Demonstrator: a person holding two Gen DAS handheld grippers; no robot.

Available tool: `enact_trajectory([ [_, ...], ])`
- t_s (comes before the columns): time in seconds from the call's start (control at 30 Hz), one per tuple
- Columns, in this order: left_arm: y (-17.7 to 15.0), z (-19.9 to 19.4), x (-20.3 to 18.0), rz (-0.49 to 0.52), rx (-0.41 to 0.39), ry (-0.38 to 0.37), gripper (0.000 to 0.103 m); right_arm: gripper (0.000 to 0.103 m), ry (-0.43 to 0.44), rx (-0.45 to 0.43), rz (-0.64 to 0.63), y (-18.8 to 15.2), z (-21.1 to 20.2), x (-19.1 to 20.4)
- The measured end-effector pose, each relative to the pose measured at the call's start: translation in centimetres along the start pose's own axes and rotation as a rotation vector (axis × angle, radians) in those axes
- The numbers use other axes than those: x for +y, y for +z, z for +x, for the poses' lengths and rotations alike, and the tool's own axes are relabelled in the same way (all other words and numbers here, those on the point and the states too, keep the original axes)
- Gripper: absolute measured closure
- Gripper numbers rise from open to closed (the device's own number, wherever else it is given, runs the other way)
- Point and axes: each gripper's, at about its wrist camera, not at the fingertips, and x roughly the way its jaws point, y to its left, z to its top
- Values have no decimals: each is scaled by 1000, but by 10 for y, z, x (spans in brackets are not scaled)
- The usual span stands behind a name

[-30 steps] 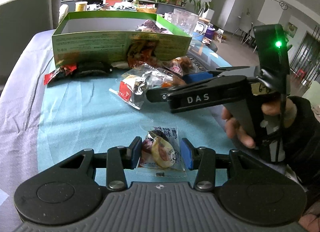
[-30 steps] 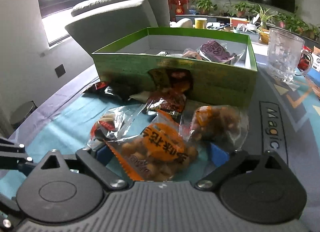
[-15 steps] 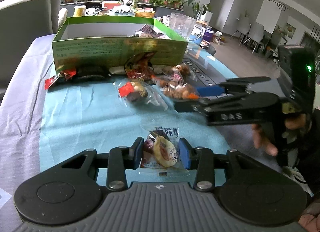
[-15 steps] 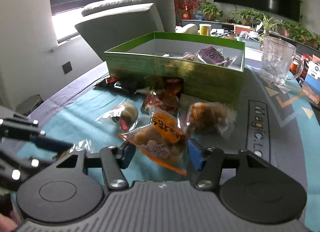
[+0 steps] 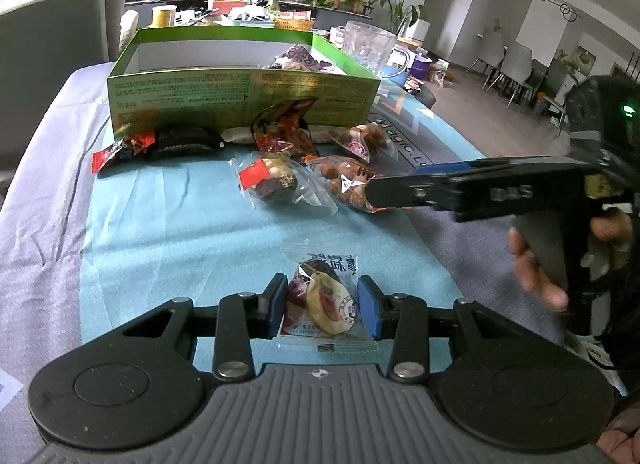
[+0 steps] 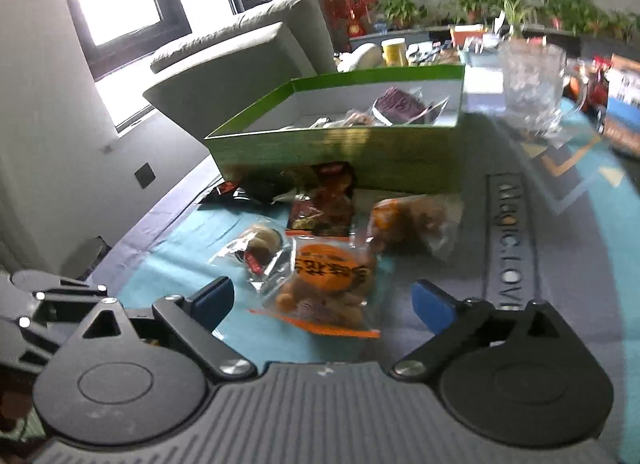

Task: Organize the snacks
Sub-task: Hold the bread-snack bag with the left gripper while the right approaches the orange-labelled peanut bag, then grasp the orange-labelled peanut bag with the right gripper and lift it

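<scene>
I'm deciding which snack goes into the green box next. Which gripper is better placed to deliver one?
Left. The left gripper already has a clear snack packet between its pads. The right gripper is opening around, not gripping, the orange packet on the mat before the green box.

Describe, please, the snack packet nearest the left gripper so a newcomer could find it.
Start at the green box and come toward the camera across the blue mat. The clear packet lies alone between the left gripper pads, printed with dark characters.
</scene>
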Motion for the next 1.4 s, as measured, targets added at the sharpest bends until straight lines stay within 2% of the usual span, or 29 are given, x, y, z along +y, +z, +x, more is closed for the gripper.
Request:
enact_trajectory([
  [0.2, -1, 2, 3, -9, 7, -1, 67, 50, -80, 28, 94, 6, 24, -6],
  [0.37, -2, 5, 5, -23, 13, -3, 67, 51, -178, 31, 6, 6, 31, 4],
  [0.5, -3, 3, 4, -20, 9, -6, 67, 53, -136, 37, -64, 2, 25, 10],
  [0.73, -3, -5, -5, 34, -17, -23, 68, 55, -127, 45, -22, -1, 11, 1],
  [0.87, -2, -6, -6, 32, -21, -17, 68, 55, -135, 33, -13, -2, -1, -3],
  [1.4, 2, -8, -6, 24, -35, -1, 68, 55, -144, -92, -57, -3, -28, -1],
])
